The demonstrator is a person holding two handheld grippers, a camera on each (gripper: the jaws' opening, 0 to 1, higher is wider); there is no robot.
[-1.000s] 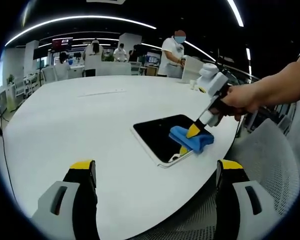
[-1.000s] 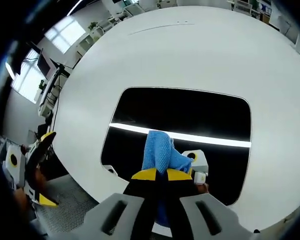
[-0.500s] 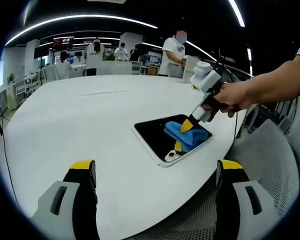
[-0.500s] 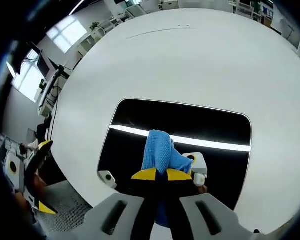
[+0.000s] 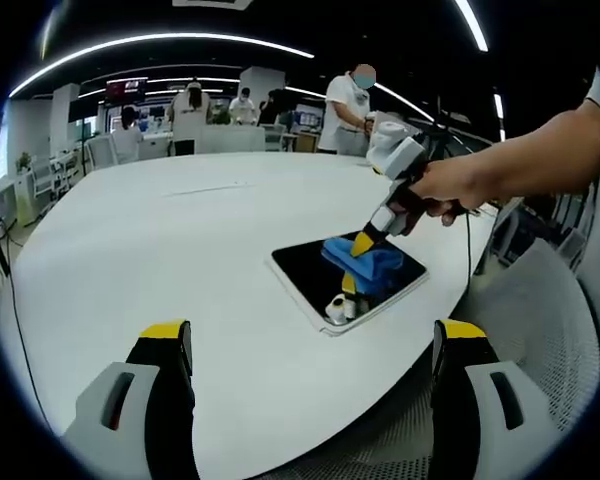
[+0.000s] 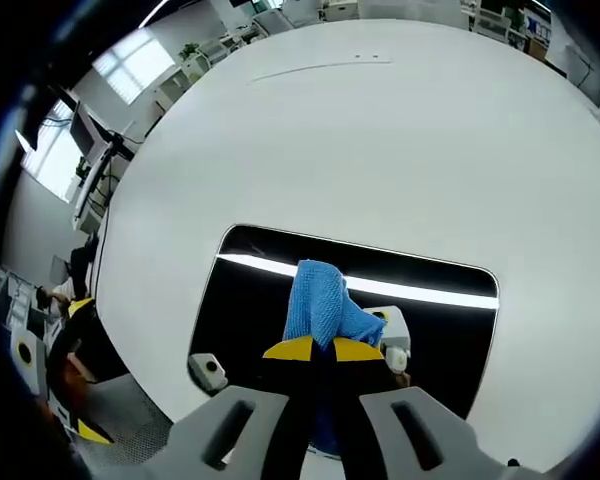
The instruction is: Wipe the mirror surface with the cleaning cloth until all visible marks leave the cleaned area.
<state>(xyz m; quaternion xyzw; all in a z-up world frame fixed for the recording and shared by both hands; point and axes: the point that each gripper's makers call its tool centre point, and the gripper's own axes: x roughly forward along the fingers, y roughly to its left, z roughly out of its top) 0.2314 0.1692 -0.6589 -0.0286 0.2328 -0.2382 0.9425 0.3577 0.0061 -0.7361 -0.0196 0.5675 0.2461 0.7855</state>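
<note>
- Blue cloth (image 6: 322,305) sits clamped between the right gripper's (image 6: 314,349) yellow-tipped jaws, low in the centre of the right gripper view, pressed onto the mirror (image 6: 270,300).
- Dark and rectangular, the mirror lies flat on the white table (image 6: 380,150), across the lower middle of that view; a bright strip of light is reflected across it.
- In the left gripper view the mirror (image 5: 305,270) lies right of centre, near the table's (image 5: 160,260) right edge, with the cloth (image 5: 370,265) on its far half.
- A hand (image 5: 450,190) at upper right holds the right gripper (image 5: 362,243), tip down on the cloth.
- Left gripper (image 5: 310,345) hangs at the bottom of its view, jaws spread wide apart and holding nothing.
- People stand in the background at the top of the left gripper view.
</note>
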